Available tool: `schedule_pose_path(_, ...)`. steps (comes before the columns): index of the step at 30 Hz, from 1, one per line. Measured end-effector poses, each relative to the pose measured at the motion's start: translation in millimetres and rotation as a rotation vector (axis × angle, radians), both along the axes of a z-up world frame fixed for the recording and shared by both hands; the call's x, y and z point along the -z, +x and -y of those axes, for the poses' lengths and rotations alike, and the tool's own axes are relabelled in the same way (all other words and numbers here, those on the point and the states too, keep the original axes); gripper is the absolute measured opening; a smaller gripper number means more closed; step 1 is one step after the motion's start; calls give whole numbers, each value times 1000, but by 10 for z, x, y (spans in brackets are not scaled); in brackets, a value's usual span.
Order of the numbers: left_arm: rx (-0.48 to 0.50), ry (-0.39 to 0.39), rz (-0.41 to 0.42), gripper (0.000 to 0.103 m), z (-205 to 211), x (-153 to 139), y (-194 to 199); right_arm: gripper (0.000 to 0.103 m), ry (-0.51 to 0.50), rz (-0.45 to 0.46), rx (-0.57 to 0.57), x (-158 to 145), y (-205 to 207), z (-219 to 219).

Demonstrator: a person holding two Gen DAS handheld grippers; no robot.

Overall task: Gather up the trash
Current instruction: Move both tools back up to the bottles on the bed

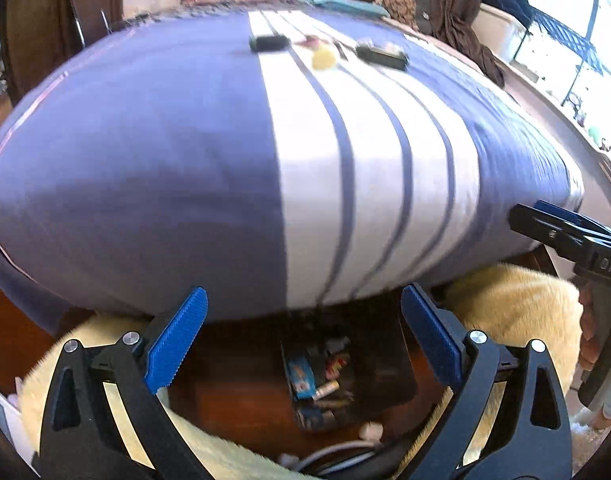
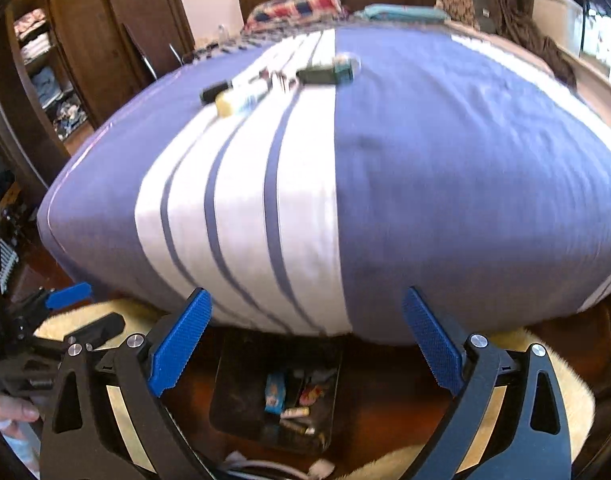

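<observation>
Several small items lie far up on the blue and white striped bed: a black box, a pale yellow lump and a dark flat box. In the right wrist view they show as a yellow-ended tube, a black piece and a dark green box. A dark bin holding wrappers and small tubes sits on the floor at the bed's foot, also in the right wrist view. My left gripper and right gripper are both open and empty above the bin.
Cream fluffy rugs flank the bin on the dark wood floor. White cables lie near the bin. A wooden wardrobe stands left of the bed, pillows at the headboard, a window ledge on the right.
</observation>
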State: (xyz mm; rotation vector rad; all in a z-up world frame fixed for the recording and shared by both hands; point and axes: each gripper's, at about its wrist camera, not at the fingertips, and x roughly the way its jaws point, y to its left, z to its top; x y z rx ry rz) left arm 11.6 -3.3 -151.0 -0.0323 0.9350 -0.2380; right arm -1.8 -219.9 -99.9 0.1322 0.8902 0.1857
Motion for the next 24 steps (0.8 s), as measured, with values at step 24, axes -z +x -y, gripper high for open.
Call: schedule_pose_path(24, -28, 32, 65, 93, 93, -327, 1454, 97, -55, 38, 60, -128, 1381, 171)
